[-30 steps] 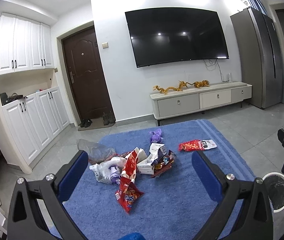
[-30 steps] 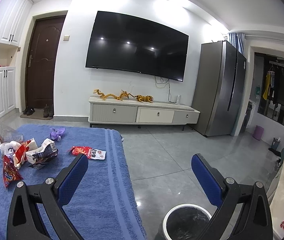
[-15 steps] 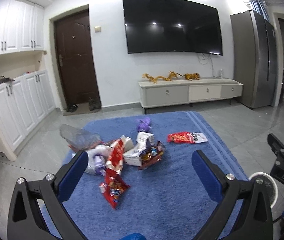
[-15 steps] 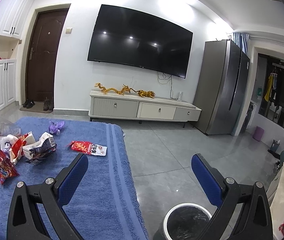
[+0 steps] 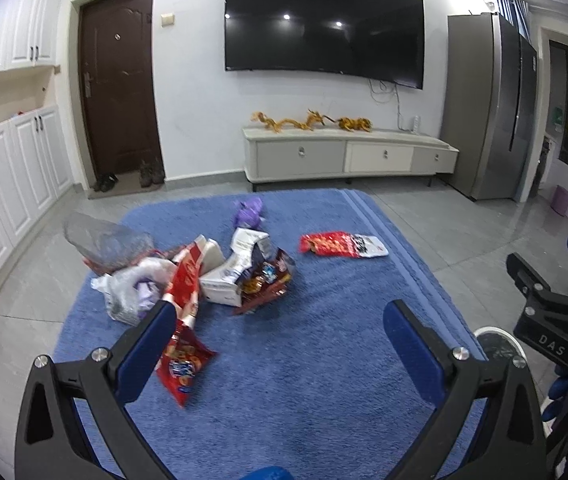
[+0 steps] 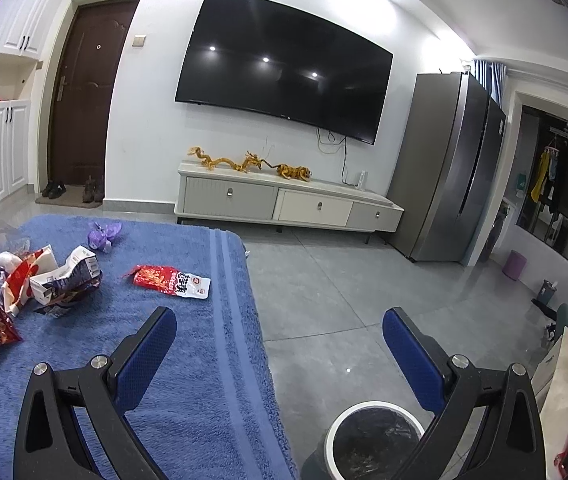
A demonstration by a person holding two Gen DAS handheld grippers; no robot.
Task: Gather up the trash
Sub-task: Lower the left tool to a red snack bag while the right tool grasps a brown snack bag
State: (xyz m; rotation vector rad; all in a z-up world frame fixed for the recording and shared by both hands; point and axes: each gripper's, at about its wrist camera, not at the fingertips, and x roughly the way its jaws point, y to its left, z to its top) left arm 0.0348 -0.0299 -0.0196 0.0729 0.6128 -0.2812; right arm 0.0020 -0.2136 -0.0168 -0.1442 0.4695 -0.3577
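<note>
Trash lies in a pile on a blue rug point(image 5: 304, 360): a red snack bag point(image 5: 182, 364) nearest me, a white carton point(image 5: 232, 276), a clear plastic bag point(image 5: 104, 240), a purple wrapper point(image 5: 248, 212) and a red-and-white packet point(image 5: 340, 245) apart to the right. My left gripper point(image 5: 280, 344) is open and empty above the rug, short of the pile. My right gripper point(image 6: 280, 344) is open and empty over the rug's right edge point(image 6: 244, 320). A white-rimmed bin with a black liner point(image 6: 376, 440) stands on the floor under it. The packet point(image 6: 170, 280) and pile point(image 6: 44, 280) show at left.
A TV cabinet point(image 5: 348, 156) stands against the far wall under a wall TV. White cupboards point(image 5: 4, 184) line the left side and a brown door point(image 5: 118, 80) is beyond them. A grey fridge point(image 6: 448, 168) stands at the right. Grey tiled floor point(image 6: 344, 300) surrounds the rug.
The left gripper's view has swung and moved closer to the pile, which now sits lower and larger. The right gripper has shifted only slightly. Both stay open.
</note>
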